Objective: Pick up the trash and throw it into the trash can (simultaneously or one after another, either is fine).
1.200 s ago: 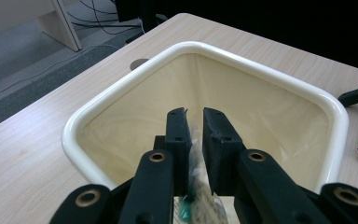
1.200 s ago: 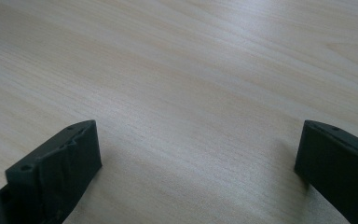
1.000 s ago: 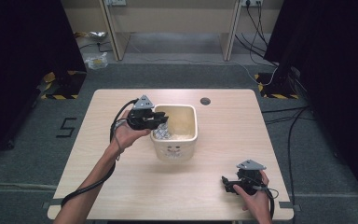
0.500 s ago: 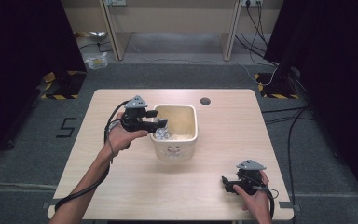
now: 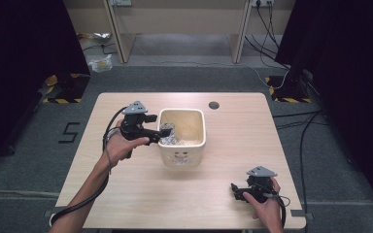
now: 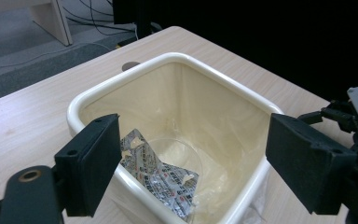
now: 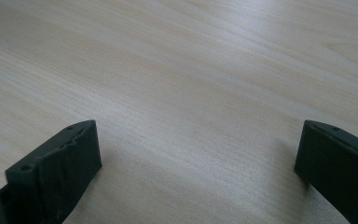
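Our left gripper, fingers released, hovers above the foil packet inside the bin; next, withdrawing seems due.

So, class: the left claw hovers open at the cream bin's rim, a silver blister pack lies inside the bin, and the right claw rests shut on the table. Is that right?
Not quite. The right claw is open, not shut: the right gripper view shows its jaws wide apart over bare table. The rest holds: the left claw hovers open at the cream bin's rim, with the silver blister pack inside.
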A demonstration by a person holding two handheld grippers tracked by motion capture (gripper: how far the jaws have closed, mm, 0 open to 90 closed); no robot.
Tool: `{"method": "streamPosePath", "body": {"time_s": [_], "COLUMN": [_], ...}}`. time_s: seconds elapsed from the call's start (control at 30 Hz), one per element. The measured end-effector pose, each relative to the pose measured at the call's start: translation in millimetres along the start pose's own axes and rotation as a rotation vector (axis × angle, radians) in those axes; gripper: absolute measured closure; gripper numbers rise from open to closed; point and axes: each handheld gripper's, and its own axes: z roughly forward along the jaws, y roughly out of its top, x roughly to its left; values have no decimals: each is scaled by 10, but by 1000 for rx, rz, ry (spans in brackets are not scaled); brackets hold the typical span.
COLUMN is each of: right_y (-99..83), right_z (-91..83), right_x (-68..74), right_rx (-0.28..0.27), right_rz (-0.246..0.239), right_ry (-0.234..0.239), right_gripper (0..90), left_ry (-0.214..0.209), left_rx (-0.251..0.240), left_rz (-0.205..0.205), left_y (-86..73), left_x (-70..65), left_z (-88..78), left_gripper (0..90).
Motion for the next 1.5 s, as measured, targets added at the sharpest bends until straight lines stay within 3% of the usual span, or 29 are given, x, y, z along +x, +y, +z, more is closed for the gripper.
{"method": "streamPosePath", "body": {"time_s": [0.7,1.5], "right_y": [0,0], "right_z": [1,1], "right_x": [1,1], "right_rx": [-1,-1], "right_rz": [1,1], "right_ry": [-1,-1], "right_gripper": [2,2], "left_ry": [36,86], "left_rx": [-12,-20], "left_rz": [17,4], "left_y": [-192,-508], "left_x": [-17,28], "left_z": [-364,-531], "left_gripper": [160,160]}}
